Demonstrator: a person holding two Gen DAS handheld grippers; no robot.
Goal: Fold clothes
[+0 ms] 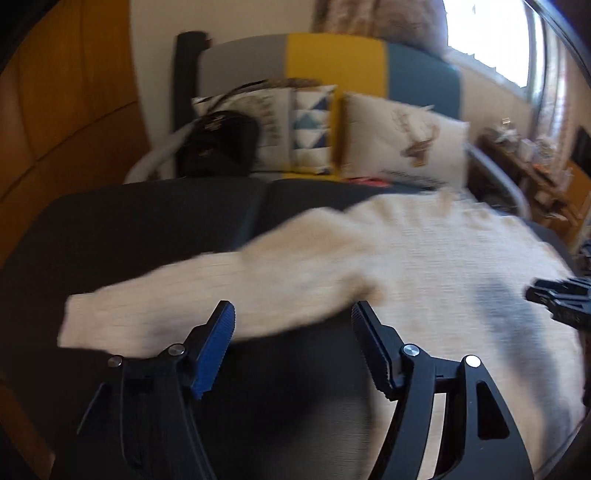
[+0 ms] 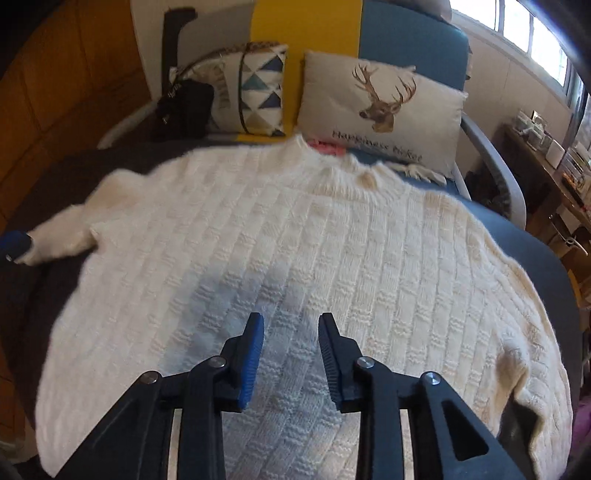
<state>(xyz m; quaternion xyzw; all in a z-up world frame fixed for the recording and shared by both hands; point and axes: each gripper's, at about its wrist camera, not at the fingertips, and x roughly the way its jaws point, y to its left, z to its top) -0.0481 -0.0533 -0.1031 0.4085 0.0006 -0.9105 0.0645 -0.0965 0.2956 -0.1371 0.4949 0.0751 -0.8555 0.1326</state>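
Sweater (image 2: 295, 240) spread flat; sleeve (image 1: 207, 295) outstretched.

sofa seat (image 2: 524, 236): dark, spread ahead of and beneath the gripper
sofa back (image 2: 306, 29): far ahead, panels of grey, yellow and blue
deer cushion (image 2: 380, 107): ahead and slightly right, leaning on the sofa back, lettering along its lower edge
triangle cushion (image 2: 258, 92): ahead and slightly left, upright, beside the deer cushion
black bag (image 2: 184, 107): ahead left, just beside the triangle cushion
pink item (image 2: 327, 147): small, at the foot of the deer cushion; cannot tell what it is
wooden panelling (image 2: 74, 74): far left
side table (image 2: 546, 162): far right, cluttered
window (image 2: 532, 29): upper right, bright
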